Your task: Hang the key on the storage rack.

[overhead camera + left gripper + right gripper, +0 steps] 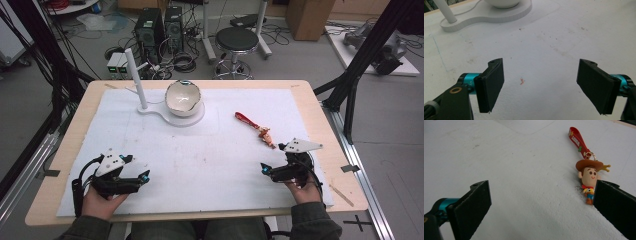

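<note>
The left gripper (pixel 145 176) is resting at the lower left, jaws spread wide and empty. At lower right, the right gripper (pixel 265 169) is gaping equally wide, holding nothing. The small cowboy-figure keychain with a red strap (pixel 257 129) is lying right of centre on the white-covered desk (pixel 210 150), just beside the right gripper.

A wooden desk (pixel 75 130) carries a white mat (pixel 210 160), with a bowl stand (pixel 165 111) and keychain (pixel 255 129) on it.

Matt white foam-looking sheet (pixel 210 150) under both tools, slightly rough and speckled, on a pale wood counter (pixel 75 130). Left hand-held gripper (pixel 540 85): matt black rubbery pads (pixel 492 82), shiny teal metal behind. Just past the right hand-held gripper (pixel 541 205), a smooth, probably soft plastic, cowboy keychain (pixel 589 180) with glossy red strap (pixel 577 141). Ahead of the left one, a glossy ceramic-looking bowl (pixel 183 97).
</note>
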`<action>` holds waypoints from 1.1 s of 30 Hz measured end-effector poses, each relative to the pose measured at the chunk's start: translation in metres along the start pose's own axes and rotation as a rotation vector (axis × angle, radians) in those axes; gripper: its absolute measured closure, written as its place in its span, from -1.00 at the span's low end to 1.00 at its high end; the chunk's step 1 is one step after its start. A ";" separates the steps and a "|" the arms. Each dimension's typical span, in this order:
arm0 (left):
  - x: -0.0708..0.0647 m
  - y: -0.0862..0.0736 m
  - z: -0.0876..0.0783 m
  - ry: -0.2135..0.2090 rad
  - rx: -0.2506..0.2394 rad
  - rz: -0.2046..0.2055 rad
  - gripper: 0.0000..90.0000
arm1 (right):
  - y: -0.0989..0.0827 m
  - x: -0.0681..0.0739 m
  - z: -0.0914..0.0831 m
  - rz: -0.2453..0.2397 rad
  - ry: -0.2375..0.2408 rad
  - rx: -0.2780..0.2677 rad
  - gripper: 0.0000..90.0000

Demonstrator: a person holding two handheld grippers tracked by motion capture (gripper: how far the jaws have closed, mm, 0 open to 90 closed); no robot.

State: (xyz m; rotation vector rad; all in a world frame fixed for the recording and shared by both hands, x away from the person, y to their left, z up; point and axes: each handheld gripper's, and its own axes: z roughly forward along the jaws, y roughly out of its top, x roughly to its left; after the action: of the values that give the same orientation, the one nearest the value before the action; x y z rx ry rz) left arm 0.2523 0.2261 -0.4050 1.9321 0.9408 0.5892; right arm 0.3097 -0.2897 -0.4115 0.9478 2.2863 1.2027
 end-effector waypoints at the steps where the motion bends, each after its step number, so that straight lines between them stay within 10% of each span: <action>1: 0.000 0.000 0.001 0.001 0.003 0.000 -0.50 | 0.000 0.000 0.001 0.002 0.003 0.003 -0.98; 33: -0.001 0.000 -0.001 0.002 -0.011 0.008 -0.51 | 0.002 0.004 -0.001 -0.005 0.012 -0.012 -0.98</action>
State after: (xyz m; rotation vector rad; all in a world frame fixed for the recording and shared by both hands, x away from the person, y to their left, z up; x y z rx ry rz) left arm 0.2507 0.2255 -0.4049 1.9271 0.9297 0.6001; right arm 0.3070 -0.2871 -0.4092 0.9327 2.2864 1.2221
